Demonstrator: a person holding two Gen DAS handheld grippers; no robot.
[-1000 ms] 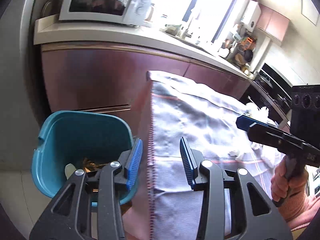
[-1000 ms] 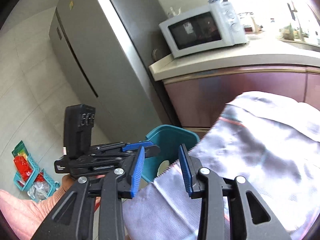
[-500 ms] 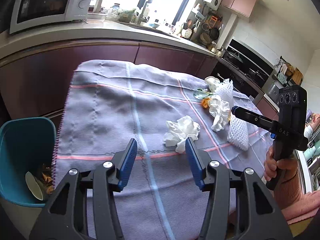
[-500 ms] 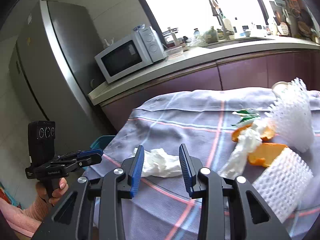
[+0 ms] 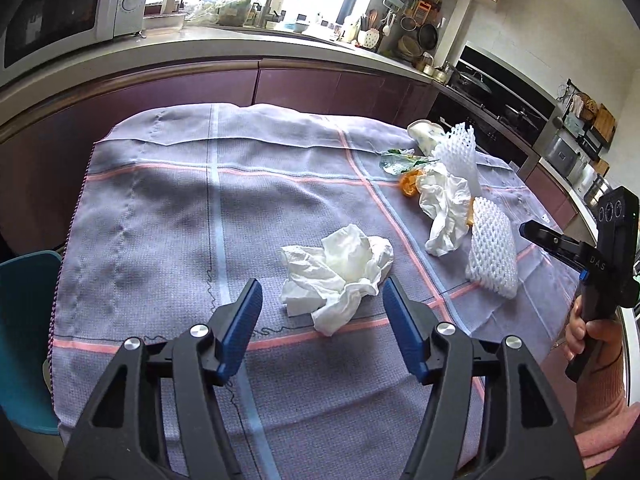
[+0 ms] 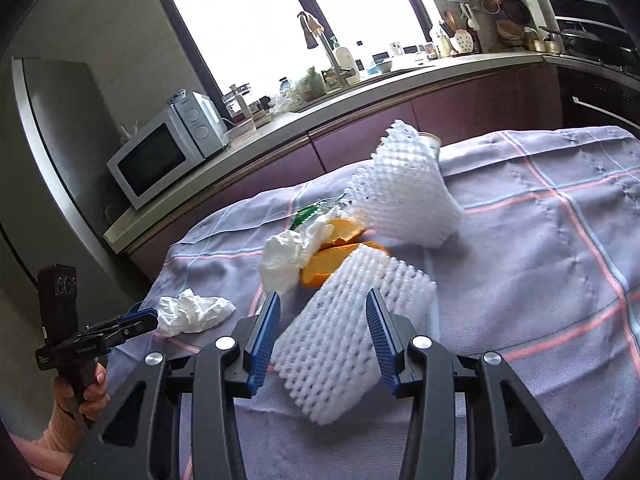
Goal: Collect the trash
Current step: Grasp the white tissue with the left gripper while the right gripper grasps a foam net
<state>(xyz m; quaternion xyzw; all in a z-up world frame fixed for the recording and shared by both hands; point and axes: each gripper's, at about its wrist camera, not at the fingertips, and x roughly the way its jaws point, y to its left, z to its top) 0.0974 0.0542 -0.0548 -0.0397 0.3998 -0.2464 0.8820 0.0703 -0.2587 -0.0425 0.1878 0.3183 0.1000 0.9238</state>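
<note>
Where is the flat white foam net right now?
The foam net lies on the tablecloth between the right gripper's open jaws, against the orange peel.

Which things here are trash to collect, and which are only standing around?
Trash job: crumpled tissue, second tissue, flat foam net, standing foam net, orange peel, teal bin.

Only standing around: tablecloth, microwave, fridge.

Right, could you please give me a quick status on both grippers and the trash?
Left gripper open, jaws just opening, lined up on crumpled tissue. Right gripper open, jaws just opening, foam net between them, ungripped. Nothing in the way.
</note>
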